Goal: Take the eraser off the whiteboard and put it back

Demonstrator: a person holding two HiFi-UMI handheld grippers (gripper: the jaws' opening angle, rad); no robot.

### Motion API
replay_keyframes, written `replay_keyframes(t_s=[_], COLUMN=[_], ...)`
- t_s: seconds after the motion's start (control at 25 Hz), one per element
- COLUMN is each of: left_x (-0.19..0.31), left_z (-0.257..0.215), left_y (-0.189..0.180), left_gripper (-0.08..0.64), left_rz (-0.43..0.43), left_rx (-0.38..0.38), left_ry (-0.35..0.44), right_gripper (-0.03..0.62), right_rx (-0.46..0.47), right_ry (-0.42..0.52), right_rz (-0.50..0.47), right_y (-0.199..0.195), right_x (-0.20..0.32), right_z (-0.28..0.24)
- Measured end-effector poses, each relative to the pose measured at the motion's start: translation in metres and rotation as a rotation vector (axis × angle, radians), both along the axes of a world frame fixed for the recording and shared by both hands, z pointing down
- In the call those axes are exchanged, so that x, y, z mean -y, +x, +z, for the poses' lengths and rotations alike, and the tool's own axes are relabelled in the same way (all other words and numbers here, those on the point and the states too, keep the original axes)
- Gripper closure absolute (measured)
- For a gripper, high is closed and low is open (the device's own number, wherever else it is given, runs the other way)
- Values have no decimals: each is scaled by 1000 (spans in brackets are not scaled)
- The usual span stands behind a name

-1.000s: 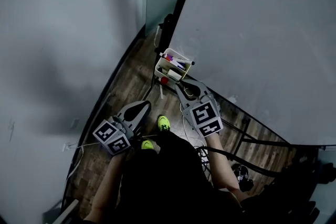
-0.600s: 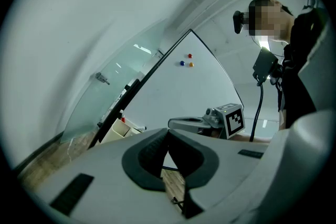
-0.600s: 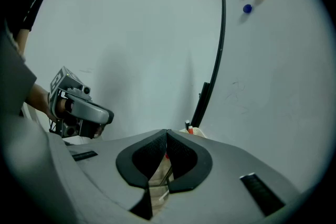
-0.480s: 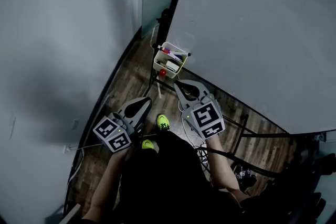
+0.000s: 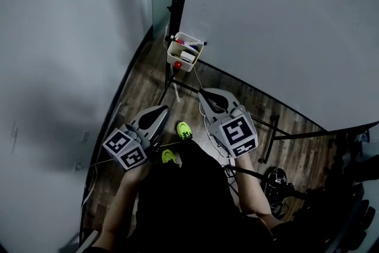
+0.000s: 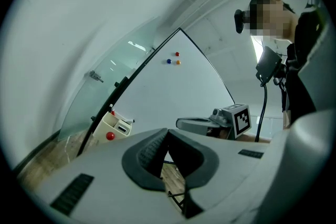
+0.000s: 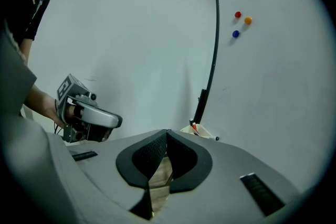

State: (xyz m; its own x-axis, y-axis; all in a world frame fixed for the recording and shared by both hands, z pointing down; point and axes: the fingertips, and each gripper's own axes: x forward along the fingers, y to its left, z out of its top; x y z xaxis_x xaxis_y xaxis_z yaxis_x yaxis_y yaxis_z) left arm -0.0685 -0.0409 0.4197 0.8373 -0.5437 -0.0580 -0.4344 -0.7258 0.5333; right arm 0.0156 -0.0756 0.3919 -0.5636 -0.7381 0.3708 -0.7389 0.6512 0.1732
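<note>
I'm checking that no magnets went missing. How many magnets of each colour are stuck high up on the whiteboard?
Red magnet: 1
Orange magnet: 1
Blue magnet: 1
Total: 3

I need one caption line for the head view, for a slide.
Shut and empty, the left gripper and right gripper face the whiteboard and its marker basket.
</note>
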Motion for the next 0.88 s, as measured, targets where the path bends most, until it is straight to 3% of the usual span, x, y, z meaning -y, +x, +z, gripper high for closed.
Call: replay_keyframes(t_s=[0.28,0.6,0.88], left_x=[-22,-31,-50], left_z=[3,5,6], left_y=[1,0,16], left_gripper=[549,549,549], left_rz=[5,-22,-56], left_rx=[-13,-12,24], left_ry=[-15,-15,-4], right_gripper=[598,598,598], right_rx=[0,1,60], right_ry=[-29,-45,-62], right_rz=[49,40,47], right_y=[23,34,63], right_x=[-24,-37,-64], right_z=[7,16,28])
